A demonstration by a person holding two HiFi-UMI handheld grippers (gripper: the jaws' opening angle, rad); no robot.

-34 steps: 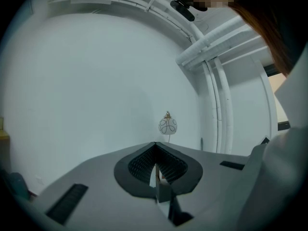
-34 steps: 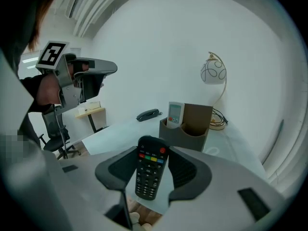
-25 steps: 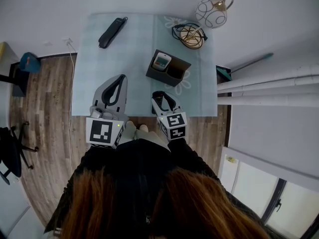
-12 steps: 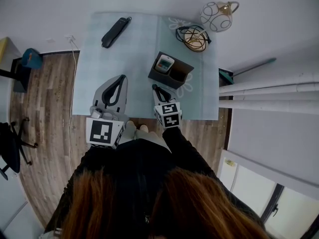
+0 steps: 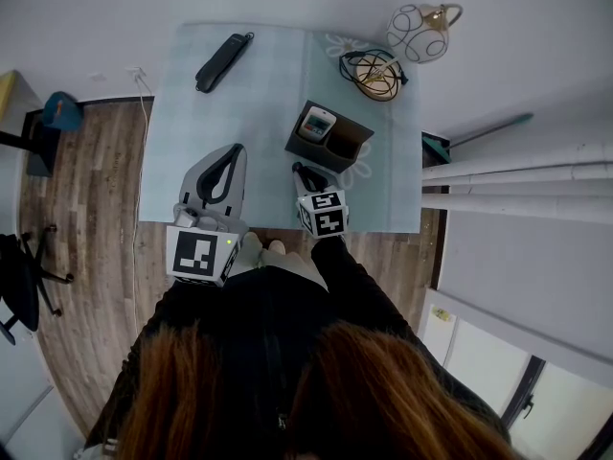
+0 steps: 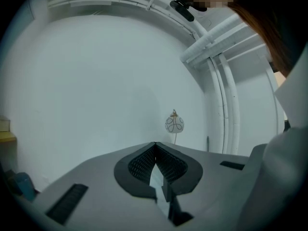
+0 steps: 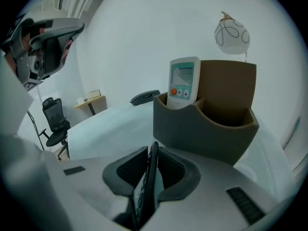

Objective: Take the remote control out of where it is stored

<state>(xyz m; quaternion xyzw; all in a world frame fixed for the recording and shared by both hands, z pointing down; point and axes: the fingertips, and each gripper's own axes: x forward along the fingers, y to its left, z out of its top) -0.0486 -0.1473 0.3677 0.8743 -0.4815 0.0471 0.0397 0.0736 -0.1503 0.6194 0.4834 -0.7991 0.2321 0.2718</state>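
Jaws, left gripper (image 6: pixel 155 144): shut tip to tip, empty.
Jaws, right gripper (image 7: pixel 153 148): just been closing, clamped on thin black slab (image 7: pixel 147 177) held edge-on.
White remote (image 7: pixel 183 83): upright in left slot of holder (image 7: pixel 202 129), untouched.
In the way: holder's front wall, between right gripper and white remote.
Around: long black device (image 5: pixel 223 61) at far-left of table (image 5: pixel 249 113); lamp (image 5: pixel 419 29) beyond holder.

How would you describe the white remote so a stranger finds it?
On the pale blue table, find the dark two-pocket holder near the middle. The remote stands in its left pocket, white with a small screen and orange button, unlike the black remote lying flat.
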